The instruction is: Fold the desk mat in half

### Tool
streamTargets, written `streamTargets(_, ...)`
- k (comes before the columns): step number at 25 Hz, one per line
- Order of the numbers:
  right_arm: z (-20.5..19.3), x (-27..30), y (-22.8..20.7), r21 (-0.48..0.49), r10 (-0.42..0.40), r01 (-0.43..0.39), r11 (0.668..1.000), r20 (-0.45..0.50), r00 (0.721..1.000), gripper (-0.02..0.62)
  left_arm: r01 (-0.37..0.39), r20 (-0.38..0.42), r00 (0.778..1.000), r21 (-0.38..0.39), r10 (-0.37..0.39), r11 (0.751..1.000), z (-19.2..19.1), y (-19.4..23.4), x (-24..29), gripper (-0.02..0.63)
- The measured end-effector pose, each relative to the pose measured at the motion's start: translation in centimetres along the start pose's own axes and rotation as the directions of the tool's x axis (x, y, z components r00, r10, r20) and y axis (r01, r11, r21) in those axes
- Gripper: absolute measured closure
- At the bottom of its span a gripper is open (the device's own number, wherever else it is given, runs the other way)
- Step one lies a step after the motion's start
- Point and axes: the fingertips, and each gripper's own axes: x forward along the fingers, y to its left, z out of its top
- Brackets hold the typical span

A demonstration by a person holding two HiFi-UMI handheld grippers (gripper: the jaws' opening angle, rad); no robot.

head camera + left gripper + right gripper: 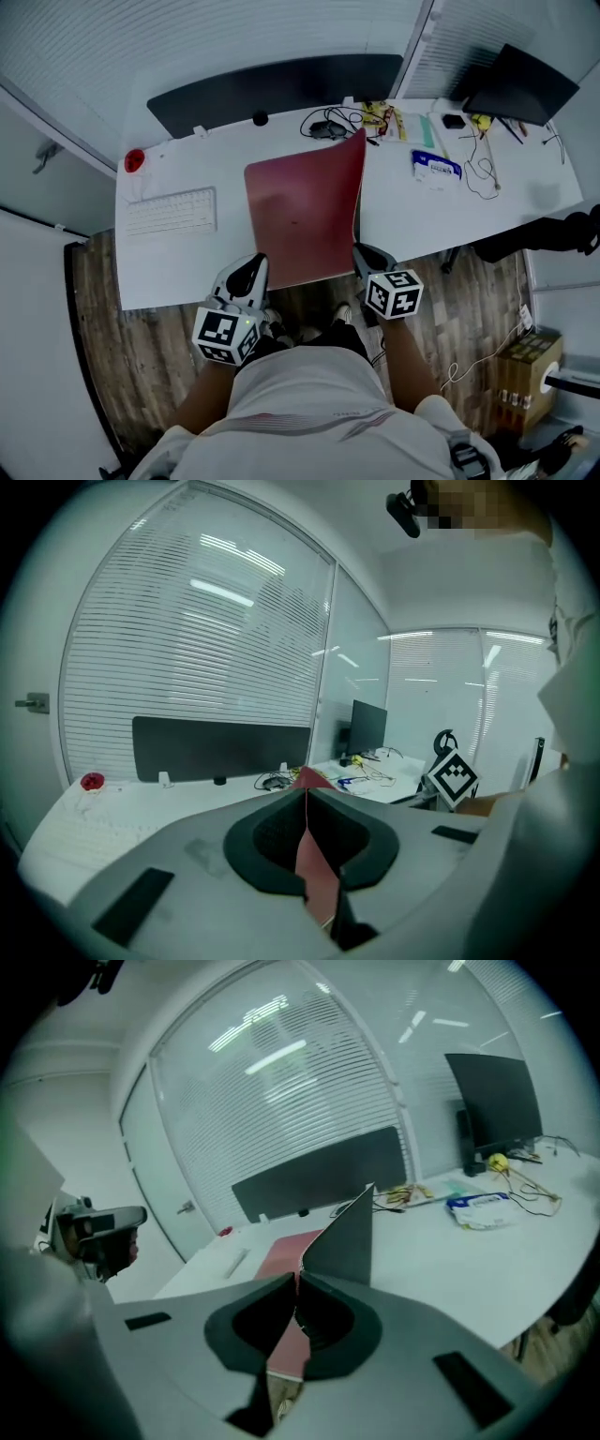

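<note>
A long white desk (525, 202) fills the middle of the head view. A black divider panel (272, 89) runs along its far edge, and a dark flat monitor (520, 84) stands at the far right. On the near part of the desk lies the dark red rectangular desk mat (300, 220), its near edge at the desk's front edge. The mat's right side is lifted off the surface and stands tilted, showing a grey underside in the right gripper view. A white keyboard (172, 211) sits left of the mat, apart from it. The left gripper (251, 272) is clamped on the mat's near left corner — the red sheet runs between its closed pads. The right gripper (367, 258) is clamped on the near right corner, where the sheet is raised. A small red round object (135, 160) rests near the desk's far left corner.
</note>
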Motion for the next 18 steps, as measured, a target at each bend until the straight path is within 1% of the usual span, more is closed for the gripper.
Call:
streamTargets(3,-0.7,2.1,4.7,-0.084,0.066,-0.069,0.994,-0.04,0.997,0.526,-0.048,0.03,0.998,-0.005,0.048,0.999,0.5,2.2,-2.2,0.591)
streamTargets(6,-2.1,4.5,9.0,-0.158,0.125,-0.139,0.978,-0.094,0.988,0.526,-0.102,0.045,0.994,-0.01,0.103,0.995,0.3,4.5,-4.8,0.591)
streamTargets(8,-3.6,6.1,11.4,-0.193,0.149,-0.175,0.965,-0.141,0.979,0.526,-0.144,0.047,0.988,-0.019,0.145,0.989,-0.2,6.0,-6.7,0.591)
streamTargets(10,-5.4,7.8,13.4,-0.215,0.167,-0.209,0.954,-0.199,0.966,0.526,-0.189,0.045,0.981,-0.032,0.191,0.981,-0.6,7.6,-8.5,0.591)
streamTargets(12,-7.6,9.4,14.9,-0.228,0.177,-0.242,0.943,-0.272,0.946,0.526,-0.231,0.045,0.971,-0.048,0.233,0.972,-0.9,9.0,-10.1,0.591)
streamTargets(15,-10.6,10.8,16.5,-0.232,0.182,-0.28,0.932,-0.367,0.912,0.526,-0.264,0.044,0.963,-0.064,0.267,0.962,-1.4,10.1,-11.9,0.591)
streamTargets(16,-11.2,11.0,17.0,-0.228,0.188,-0.29,0.93,-0.385,0.904,0.526,-0.269,0.042,0.961,-0.068,0.273,0.961,-1.6,10.5,-12.3,0.591)
streamTargets(18,-11.6,11.6,17.9,-0.231,0.19,-0.3,0.926,-0.4,0.896,0.526,-0.278,0.039,0.959,-0.075,0.282,0.958,-2.0,11.1,-12.8,0.591)
